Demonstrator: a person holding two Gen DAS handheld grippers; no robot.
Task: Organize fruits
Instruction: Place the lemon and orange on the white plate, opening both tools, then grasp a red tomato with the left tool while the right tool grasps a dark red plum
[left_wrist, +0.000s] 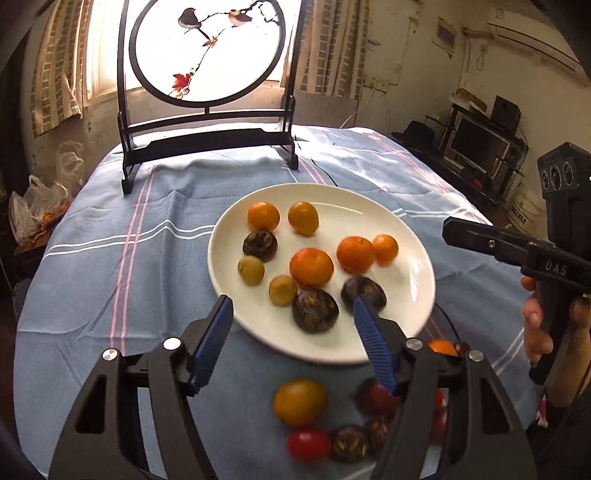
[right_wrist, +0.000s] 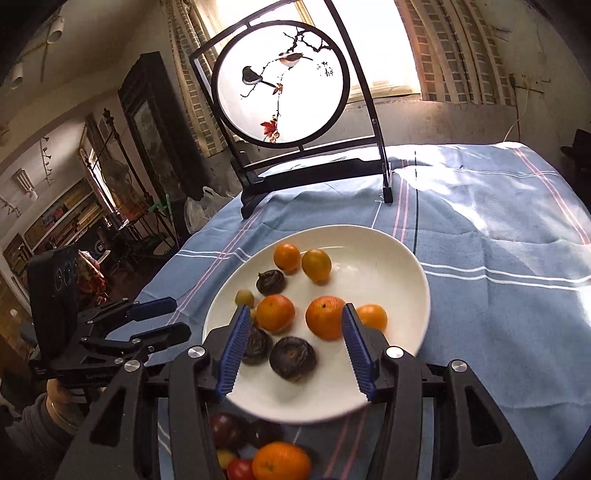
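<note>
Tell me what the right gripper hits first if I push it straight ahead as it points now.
Probably the white plate: the open right gripper points over its near half, toward a mandarin between the fingers. Depth is unclear.

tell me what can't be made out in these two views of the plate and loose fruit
- Left wrist view: the loose fruit on the cloth near the camera is blurred, partly hidden by the left gripper.
- Right wrist view: the loose fruit is cut off by the bottom edge; the right gripper hides part of it.
- Right wrist view: a blue finger covers part of a dark fruit on the white plate.
</note>
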